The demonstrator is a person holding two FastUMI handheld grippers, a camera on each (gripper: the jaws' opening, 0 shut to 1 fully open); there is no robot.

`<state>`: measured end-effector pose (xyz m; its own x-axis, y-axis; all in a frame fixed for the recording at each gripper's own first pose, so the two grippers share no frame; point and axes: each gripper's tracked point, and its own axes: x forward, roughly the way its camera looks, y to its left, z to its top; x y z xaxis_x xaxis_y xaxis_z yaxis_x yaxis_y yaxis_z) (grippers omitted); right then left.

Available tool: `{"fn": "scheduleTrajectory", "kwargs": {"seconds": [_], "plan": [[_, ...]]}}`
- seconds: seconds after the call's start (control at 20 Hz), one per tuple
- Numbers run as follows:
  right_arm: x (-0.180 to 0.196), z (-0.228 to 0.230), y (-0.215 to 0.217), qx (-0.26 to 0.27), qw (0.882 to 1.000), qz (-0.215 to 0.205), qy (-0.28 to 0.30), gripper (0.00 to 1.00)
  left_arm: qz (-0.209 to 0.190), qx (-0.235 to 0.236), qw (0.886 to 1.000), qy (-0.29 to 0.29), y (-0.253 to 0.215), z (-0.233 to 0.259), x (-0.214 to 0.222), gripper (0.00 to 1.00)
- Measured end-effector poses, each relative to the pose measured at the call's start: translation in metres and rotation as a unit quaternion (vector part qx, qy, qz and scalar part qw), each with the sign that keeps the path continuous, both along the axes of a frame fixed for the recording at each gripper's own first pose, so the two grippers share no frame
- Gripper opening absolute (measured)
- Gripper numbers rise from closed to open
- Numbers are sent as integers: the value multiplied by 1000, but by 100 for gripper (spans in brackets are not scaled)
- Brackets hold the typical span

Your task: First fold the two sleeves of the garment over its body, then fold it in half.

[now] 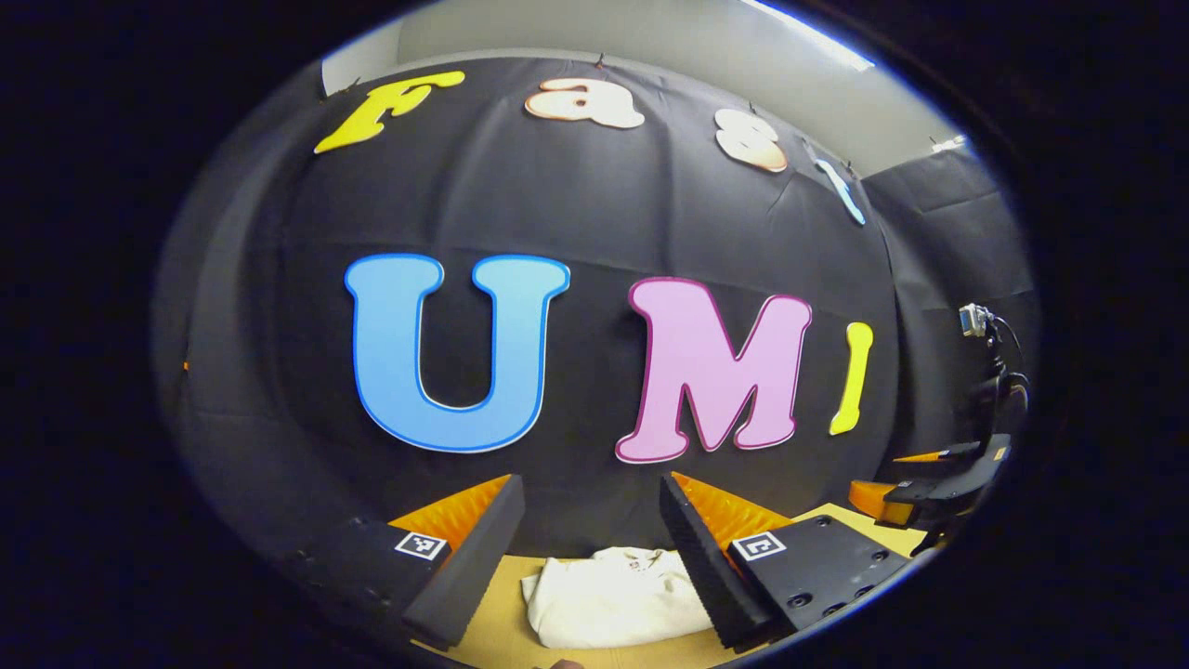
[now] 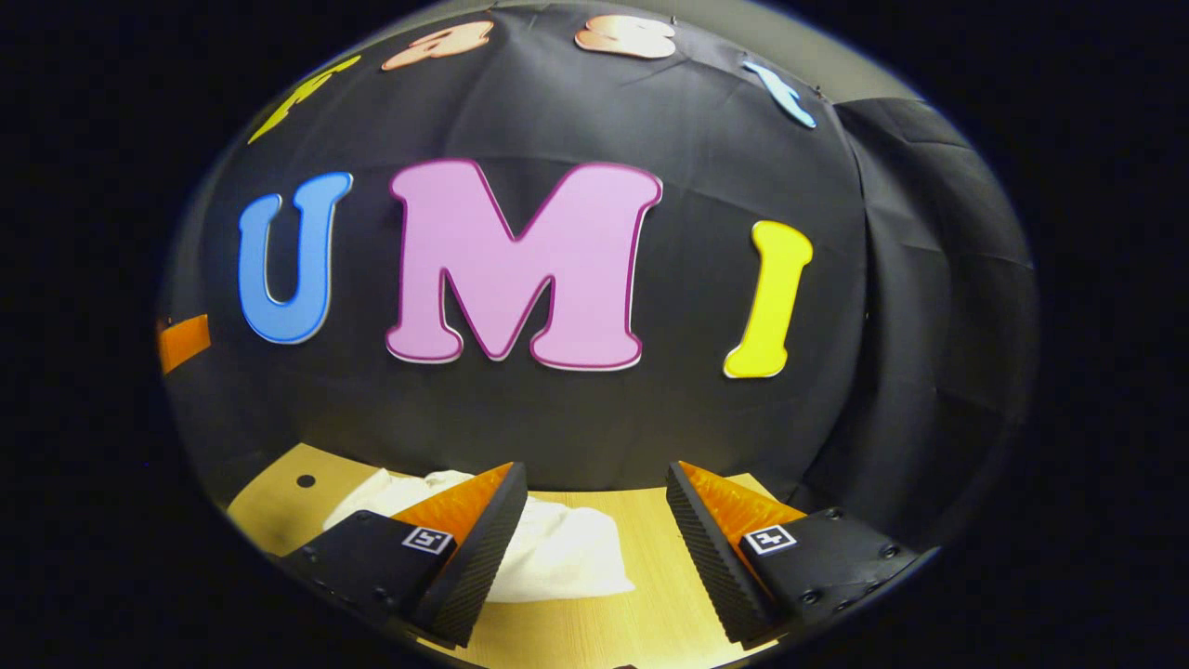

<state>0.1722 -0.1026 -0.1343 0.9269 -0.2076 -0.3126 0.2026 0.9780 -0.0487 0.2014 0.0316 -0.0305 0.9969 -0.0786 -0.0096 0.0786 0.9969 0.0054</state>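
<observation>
A white garment (image 1: 608,599) lies bunched into a compact bundle on the wooden table (image 1: 506,604), low in the left gripper view, between and beyond my left gripper's (image 1: 594,492) fingers. That gripper hovers above it, open, holding nothing. In the right gripper view the same white garment (image 2: 557,553) rests on the table (image 2: 650,576), partly behind the left finger. My right gripper (image 2: 594,478) is open and raised, with only bare tabletop in its gap. The other gripper (image 1: 938,488) appears at the far right of the left gripper view.
The black cloth wall stands close behind the table in both views. A small dark hole (image 2: 306,481) marks the tabletop at the left of the right gripper view. A small camera on a stand (image 1: 975,321) rises at the right edge of the left gripper view.
</observation>
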Motion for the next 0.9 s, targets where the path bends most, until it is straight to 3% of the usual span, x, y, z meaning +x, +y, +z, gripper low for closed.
{"fn": "scheduleTrajectory", "kwargs": {"seconds": [0.3,0.35,0.55,0.6,0.65,0.7,0.9], "plan": [[-97,86,19,15,998,-11,-60,96,-5,6,1000,-23,-14,50,-117,95],[-113,98,23,19,997,-11,-69,96,-6,3,1000,-19,-15,53,-137,92],[-166,133,42,31,994,-4,-102,96,12,-7,1000,-15,-11,60,-202,99],[-179,142,44,26,993,-6,-112,92,18,-7,1000,-13,-9,60,-217,100],[-193,150,48,22,992,-7,-127,96,24,-7,1000,-15,-7,57,-233,96],[-206,159,53,16,989,-5,-146,93,24,-7,999,-22,-7,58,-250,96],[-252,168,76,-9,981,23,-191,96,-30,4,996,-80,-23,66,-307,95]]}}
